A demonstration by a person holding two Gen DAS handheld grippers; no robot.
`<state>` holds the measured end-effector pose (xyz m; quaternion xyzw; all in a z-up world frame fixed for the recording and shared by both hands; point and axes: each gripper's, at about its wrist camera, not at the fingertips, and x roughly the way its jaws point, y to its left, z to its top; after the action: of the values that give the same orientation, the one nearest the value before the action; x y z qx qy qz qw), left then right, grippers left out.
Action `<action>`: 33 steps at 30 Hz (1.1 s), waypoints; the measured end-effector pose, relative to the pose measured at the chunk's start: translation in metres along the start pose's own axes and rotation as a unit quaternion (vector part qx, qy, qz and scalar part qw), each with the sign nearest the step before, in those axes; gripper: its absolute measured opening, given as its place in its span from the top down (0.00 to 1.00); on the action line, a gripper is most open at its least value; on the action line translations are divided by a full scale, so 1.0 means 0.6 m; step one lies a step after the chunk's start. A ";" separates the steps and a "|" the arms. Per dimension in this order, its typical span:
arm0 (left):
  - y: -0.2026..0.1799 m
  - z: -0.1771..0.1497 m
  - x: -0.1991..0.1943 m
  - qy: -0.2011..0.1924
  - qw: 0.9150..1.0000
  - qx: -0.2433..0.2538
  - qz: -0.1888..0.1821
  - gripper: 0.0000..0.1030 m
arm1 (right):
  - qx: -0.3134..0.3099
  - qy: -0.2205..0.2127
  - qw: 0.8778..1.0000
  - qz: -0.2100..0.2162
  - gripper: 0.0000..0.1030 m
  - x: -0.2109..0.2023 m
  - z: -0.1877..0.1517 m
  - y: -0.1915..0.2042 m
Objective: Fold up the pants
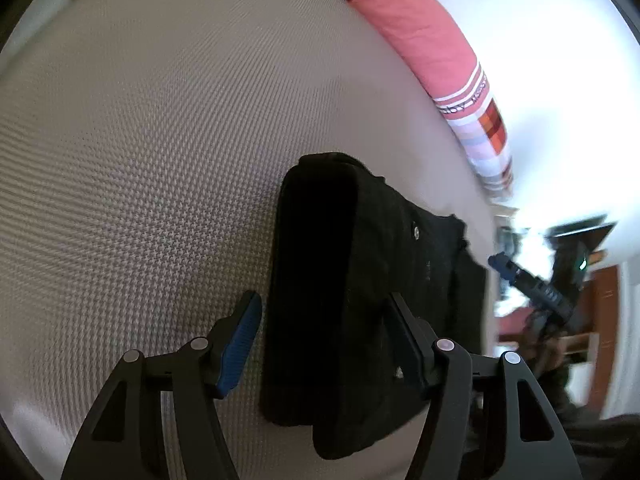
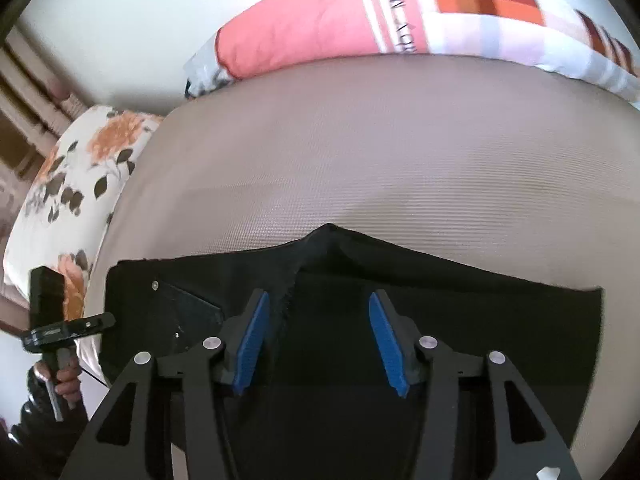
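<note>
Black pants [image 1: 360, 240] lie folded into a thick bundle on the grey textured mattress [image 1: 140, 160], metal rivets showing on the top layer. My left gripper [image 1: 323, 298] hovers over the bundle's near end, open, its blue pad clear of the cloth's left edge. In the right wrist view the pants [image 2: 480, 320] spread as a wide black slab with a peaked far edge. My right gripper [image 2: 318, 295] stands above the middle of them, open, its blue pads apart and only flat cloth below. The left gripper [image 2: 92, 322] shows at the pants' left end, held by a hand [image 2: 66, 380].
A pink and plaid pillow [image 2: 304, 24] lies along the mattress's [image 2: 360, 140] far side by the white wall; it also shows in the left wrist view [image 1: 420, 32]. A floral pillow [image 2: 80, 176] sits at the left end. Brown wooden furniture [image 1: 604, 320] stands beyond the bed.
</note>
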<state>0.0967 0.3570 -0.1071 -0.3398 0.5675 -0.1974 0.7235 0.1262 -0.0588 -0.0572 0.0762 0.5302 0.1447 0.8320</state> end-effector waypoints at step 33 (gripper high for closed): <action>-0.125 -0.006 0.042 -0.042 0.991 0.069 0.102 0.70 | 0.085 -0.052 0.995 0.011 0.46 -0.092 -0.047 -0.052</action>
<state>0.1077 0.2874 -0.0712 -0.2369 0.5535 -0.1470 0.7848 0.0835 -0.1070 -0.0303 0.1594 0.4960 0.1040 0.8472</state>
